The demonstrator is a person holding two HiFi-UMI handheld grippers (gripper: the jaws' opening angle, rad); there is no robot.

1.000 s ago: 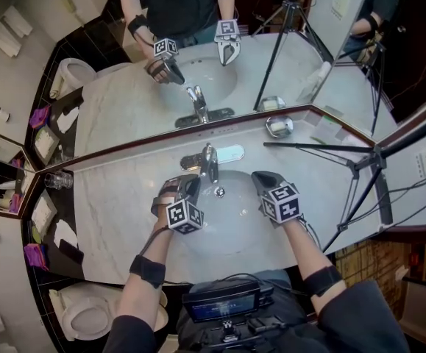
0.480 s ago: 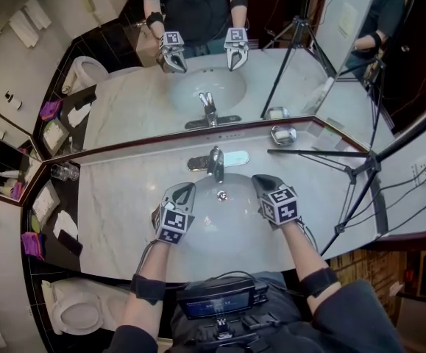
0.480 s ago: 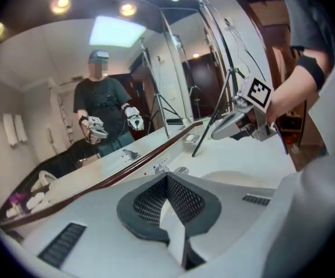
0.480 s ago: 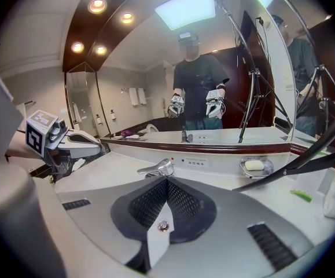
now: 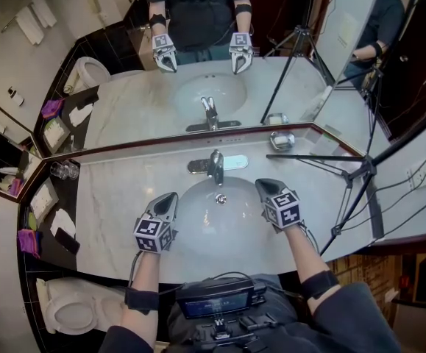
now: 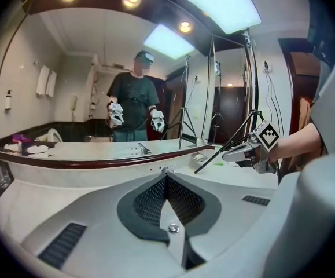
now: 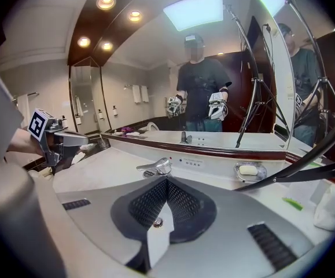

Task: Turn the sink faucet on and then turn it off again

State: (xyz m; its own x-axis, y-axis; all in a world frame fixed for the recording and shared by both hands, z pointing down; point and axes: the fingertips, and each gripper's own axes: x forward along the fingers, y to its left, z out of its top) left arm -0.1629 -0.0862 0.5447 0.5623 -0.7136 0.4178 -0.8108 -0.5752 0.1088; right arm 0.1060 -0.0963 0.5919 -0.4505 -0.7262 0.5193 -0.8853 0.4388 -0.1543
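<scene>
Head view looks down on a marble surface (image 5: 117,197) with a white sink (image 5: 224,230) set into it and the faucet (image 5: 214,166) at the sink's back rim. At the sink's left edge hangs the left tool (image 5: 171,196), at its right edge the right tool (image 5: 260,183), both apart from the faucet. Each tool's jaws are pressed together with nothing between them.

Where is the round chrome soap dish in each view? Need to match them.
Head view: round chrome soap dish sits above centre, up and right of the chrome faucet.
Left gripper view: the dish sits small, just right of centre.
Right gripper view: the dish sits right of centre.
Shared landmark: black tripod leg beside it.
</scene>
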